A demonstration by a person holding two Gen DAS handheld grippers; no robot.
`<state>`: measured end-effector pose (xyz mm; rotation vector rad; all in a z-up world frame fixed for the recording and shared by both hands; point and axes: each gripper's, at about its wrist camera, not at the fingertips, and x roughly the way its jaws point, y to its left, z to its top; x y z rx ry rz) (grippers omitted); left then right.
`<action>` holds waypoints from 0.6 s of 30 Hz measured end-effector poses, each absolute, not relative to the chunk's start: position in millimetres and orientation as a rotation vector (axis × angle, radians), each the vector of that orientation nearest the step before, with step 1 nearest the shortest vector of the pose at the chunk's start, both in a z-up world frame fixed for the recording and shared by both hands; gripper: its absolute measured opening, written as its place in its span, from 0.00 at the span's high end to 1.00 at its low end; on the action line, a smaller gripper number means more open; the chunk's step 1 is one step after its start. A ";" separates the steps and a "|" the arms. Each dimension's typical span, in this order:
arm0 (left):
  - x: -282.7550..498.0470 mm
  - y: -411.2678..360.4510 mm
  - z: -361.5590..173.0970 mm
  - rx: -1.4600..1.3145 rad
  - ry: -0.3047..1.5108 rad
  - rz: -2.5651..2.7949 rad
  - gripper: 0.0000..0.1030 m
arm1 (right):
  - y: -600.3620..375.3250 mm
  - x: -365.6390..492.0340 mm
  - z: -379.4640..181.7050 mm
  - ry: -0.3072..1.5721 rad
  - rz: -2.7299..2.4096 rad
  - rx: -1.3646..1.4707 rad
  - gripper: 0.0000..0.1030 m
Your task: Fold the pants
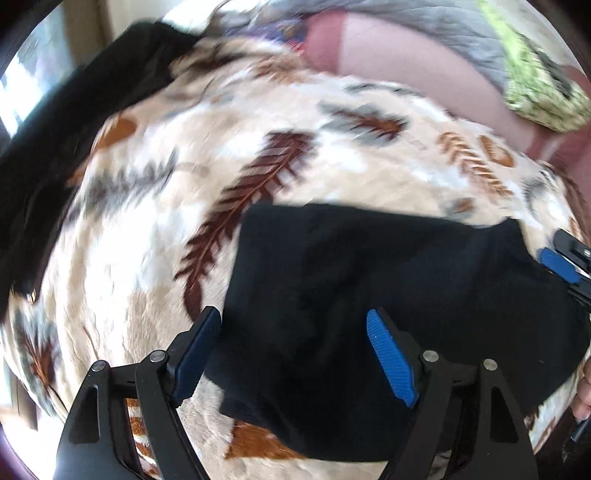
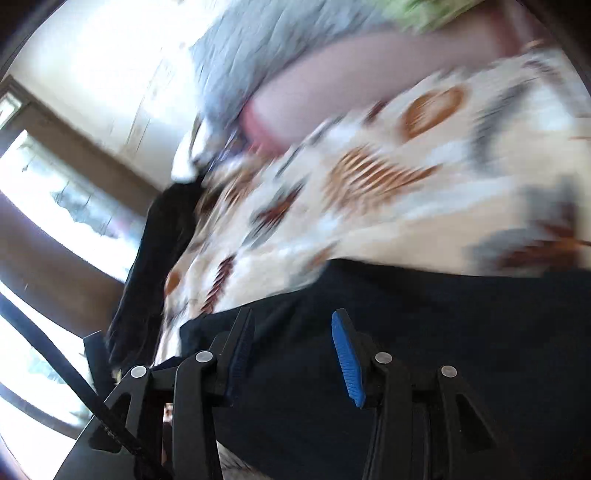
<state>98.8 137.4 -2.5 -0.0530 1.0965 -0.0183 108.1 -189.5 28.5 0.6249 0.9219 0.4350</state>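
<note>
Black pants (image 1: 369, 280) lie as a folded dark slab on a cream blanket with a feather print (image 1: 258, 147). My left gripper (image 1: 291, 332) is open just above the slab's left part, holding nothing. The right gripper's blue pad and black frame (image 1: 565, 262) show at the slab's right edge. In the right wrist view the pants (image 2: 424, 350) fill the lower frame, and my right gripper (image 2: 293, 343) is open over them. That view is blurred and tilted.
More black cloth (image 1: 55, 147) lies along the blanket's far left edge, also in the right wrist view (image 2: 162, 258). A grey quilt (image 1: 424, 33), a pink sheet (image 1: 406, 74) and a green patterned cloth (image 1: 535, 85) lie beyond. Bright windows (image 2: 55, 206) are to the left.
</note>
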 end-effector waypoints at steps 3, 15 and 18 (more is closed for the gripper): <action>94.5 148.9 -11.8 -0.132 1.086 -0.041 0.19 | -163.3 153.4 -7.9 1.049 0.470 0.622 0.54; 81.1 131.8 32.3 -0.111 1.006 -0.109 0.19 | -250.3 137.9 34.1 0.859 0.106 0.558 0.50; 77.8 101.7 48.1 -0.065 0.994 -0.193 0.19 | -279.4 72.5 48.2 0.783 0.101 0.586 0.42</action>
